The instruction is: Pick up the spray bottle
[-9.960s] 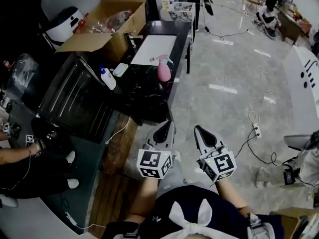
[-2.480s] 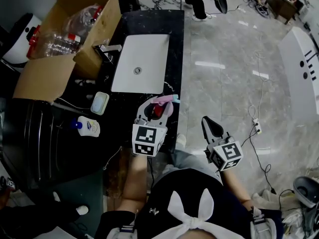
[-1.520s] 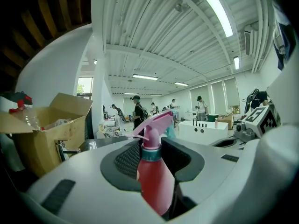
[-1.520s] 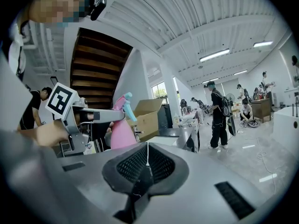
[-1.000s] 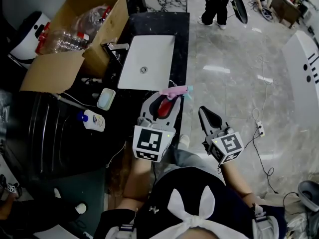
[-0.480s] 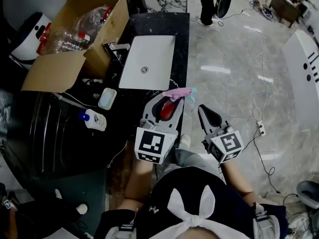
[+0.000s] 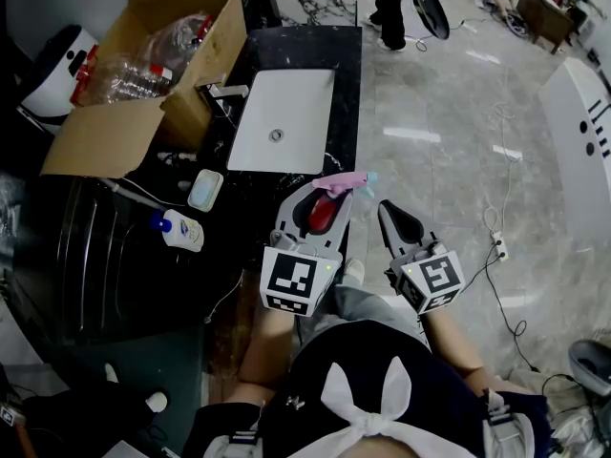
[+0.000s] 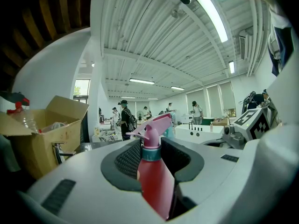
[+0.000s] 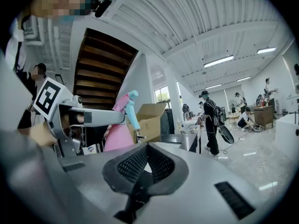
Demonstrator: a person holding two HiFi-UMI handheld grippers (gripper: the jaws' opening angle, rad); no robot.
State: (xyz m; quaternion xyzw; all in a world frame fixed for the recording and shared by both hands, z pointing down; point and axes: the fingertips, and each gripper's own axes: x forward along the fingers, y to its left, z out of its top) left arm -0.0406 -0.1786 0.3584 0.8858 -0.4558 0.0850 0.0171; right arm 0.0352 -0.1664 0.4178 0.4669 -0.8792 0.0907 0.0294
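Nearest the person, the right gripper (image 7: 389, 216) sits at 1 o'clock, over the floor just off the bench (image 7: 348, 84) edge. Its jaws are clenched together with nothing between them, as the right gripper view (image 9: 145, 160) confirms.

The left gripper (image 7: 317, 197) sits at 11 o'clock, beside the right one. Its jaws are grasping the spray bottle (image 7: 322, 213) by the red body, below the teal collar. The pink trigger head stands clear above the jaws, with the bottle upright (image 8: 154, 181). The bottle is at the near edge of the bench. Whether its base clears the surface cannot be told.

Farther out at 10 o'clock lie a lotion bottle (image 7: 179, 230) and a soap dish (image 7: 205, 191). The white sink (image 7: 282, 117) is at 12 o'clock. A cardboard box (image 7: 143, 74) stands beyond at 10 o'clock.
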